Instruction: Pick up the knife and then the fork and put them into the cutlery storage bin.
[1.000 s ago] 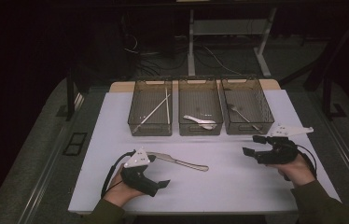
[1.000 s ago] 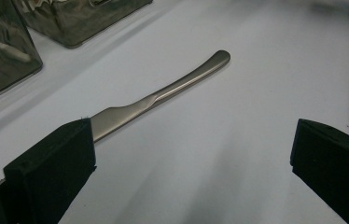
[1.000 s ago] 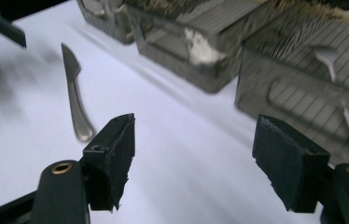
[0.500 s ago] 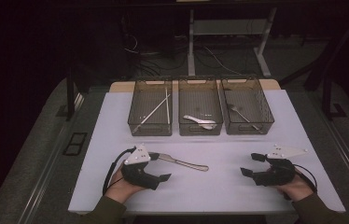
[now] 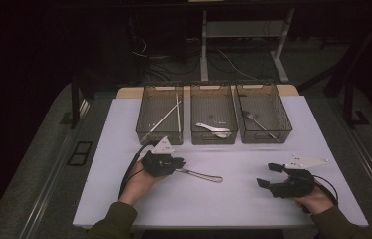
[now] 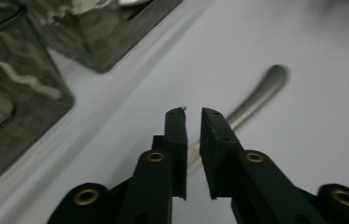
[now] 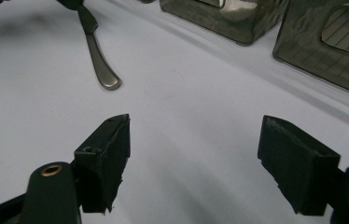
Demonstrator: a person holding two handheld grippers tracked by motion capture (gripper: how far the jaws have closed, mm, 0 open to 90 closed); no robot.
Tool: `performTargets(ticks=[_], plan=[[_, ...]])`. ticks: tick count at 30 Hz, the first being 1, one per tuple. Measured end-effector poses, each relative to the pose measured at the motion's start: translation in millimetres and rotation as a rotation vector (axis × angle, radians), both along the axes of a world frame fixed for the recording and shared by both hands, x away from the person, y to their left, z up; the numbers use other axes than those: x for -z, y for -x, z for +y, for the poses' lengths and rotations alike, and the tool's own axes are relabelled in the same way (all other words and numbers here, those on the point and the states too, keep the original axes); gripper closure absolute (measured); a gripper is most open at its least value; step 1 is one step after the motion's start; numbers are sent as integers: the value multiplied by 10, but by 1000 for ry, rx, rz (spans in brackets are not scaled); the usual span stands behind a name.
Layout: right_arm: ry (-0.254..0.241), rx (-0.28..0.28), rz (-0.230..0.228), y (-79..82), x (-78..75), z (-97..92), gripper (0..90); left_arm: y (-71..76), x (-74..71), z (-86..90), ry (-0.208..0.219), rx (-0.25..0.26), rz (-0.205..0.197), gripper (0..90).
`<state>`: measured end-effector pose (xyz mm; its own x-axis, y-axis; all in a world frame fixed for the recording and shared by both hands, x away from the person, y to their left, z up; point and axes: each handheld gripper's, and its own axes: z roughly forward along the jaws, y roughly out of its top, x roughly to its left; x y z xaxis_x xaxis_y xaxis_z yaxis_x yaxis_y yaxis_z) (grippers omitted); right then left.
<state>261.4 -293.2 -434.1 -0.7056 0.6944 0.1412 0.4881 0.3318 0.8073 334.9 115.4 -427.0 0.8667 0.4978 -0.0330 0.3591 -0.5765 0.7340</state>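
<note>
High view: the left gripper [image 5: 174,164] has just been closing and pinches the near end of a knife [image 5: 201,175] lying mid-table, its long axis running toward the right edge. The right gripper [image 5: 269,175] sits well apart, jaws wide, empty.

Left gripper view: the knife handle [image 6: 256,93] runs ahead from between the nearly shut jaws.

Right gripper view: the handle tip [image 7: 102,74] lies ahead-left of the spread jaws.

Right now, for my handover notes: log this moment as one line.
left tongs: just closed on utensil | right tongs: open, empty | utensil: lying on table
</note>
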Motion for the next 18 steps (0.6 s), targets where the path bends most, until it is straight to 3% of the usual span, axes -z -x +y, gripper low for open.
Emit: performTargets(ticks=[4,9,18], plan=[[2,0,-2,-1,1,-2,254,-128,79,-46,-34,-4,24,893],[0,-1,-2,-2,0,-3,254,-159,154,-56,-79,11,42,894],[6,0,-1,-1,1,-2,254,-133,154,-59,-93,31,69,895]])
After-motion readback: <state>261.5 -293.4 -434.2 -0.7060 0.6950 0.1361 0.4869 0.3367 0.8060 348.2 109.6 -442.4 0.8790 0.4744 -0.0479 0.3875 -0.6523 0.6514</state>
